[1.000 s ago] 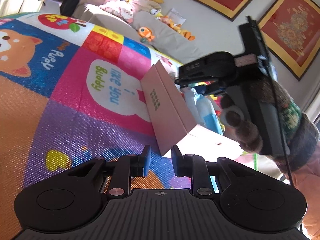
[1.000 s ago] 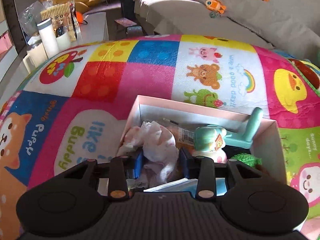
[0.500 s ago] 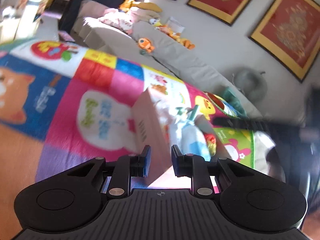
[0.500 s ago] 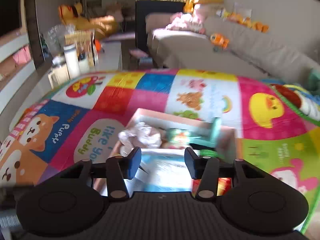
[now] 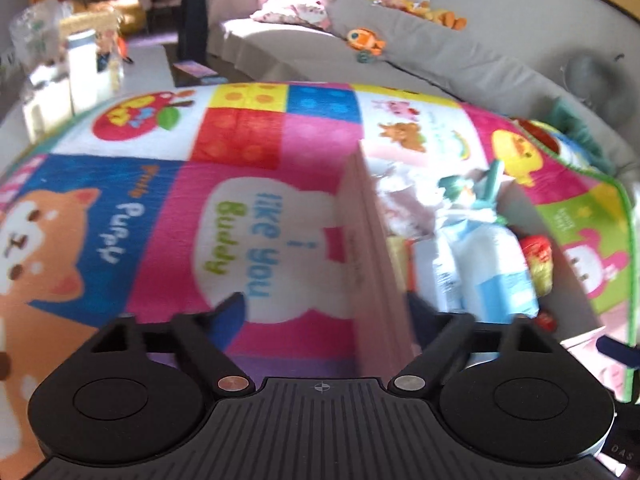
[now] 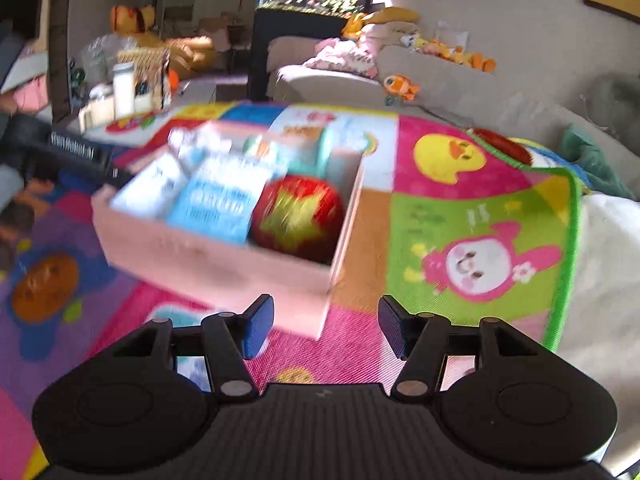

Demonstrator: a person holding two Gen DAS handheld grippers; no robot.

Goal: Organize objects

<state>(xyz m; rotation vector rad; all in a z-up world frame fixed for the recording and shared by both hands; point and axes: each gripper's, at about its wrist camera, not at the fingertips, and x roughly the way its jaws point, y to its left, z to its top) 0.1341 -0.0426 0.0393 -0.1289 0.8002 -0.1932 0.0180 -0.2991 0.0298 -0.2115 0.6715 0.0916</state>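
Pink box (image 6: 224,256) sits on the colourful play mat (image 6: 472,216), stuffed with a red-and-yellow ball (image 6: 298,216), blue packets (image 6: 218,204) and a teal toy (image 5: 472,190), just ahead and a bit left of the right gripper (image 6: 326,326). That gripper's spread wide, holding nothing, with only mat between the jaws. Left gripper (image 5: 326,312) is spread wide too, straddling the box's near side wall, though it's too blurry to tell if the pads actually touch it.
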